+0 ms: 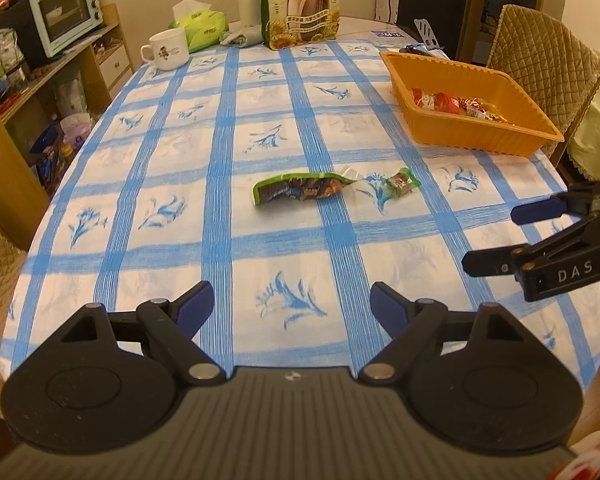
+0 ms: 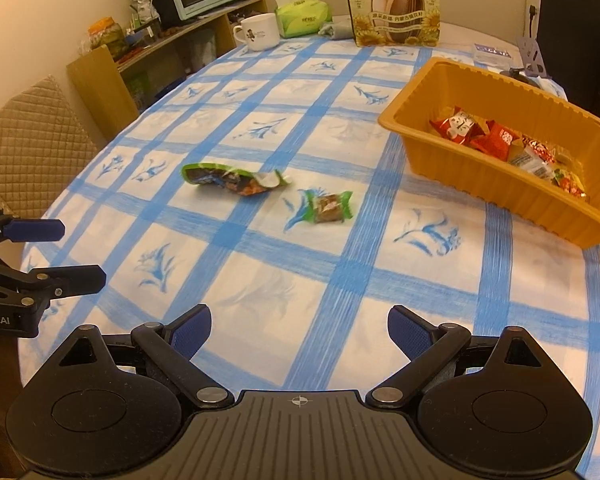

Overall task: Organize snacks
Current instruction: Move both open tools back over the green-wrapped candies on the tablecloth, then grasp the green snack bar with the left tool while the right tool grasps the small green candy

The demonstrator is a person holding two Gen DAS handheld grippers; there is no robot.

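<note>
Both jaws gape wide, empty: left gripper (image 1: 291, 300), right gripper (image 2: 299, 326). Green snack packet (image 1: 300, 190) and small wrapped candy (image 1: 402, 184) at twelve o'clock; orange tray (image 1: 452, 120) at two.

The counter (image 1: 284, 248), under a blue-checked cloth, carries a green wrapper (image 1: 300, 190) and small candy (image 1: 402, 184) ahead of the left tool (image 1: 292, 300), an orange tray (image 1: 452, 68) far right, mug (image 1: 168, 50), tissue pack (image 1: 200, 26) and seed bag (image 1: 300, 4) beyond.

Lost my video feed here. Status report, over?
Left gripper and right gripper open, empty. Two green-wrapped snacks, long and small, loose on the checked tablecloth; orange plastic tray part filled. Path clear.
</note>
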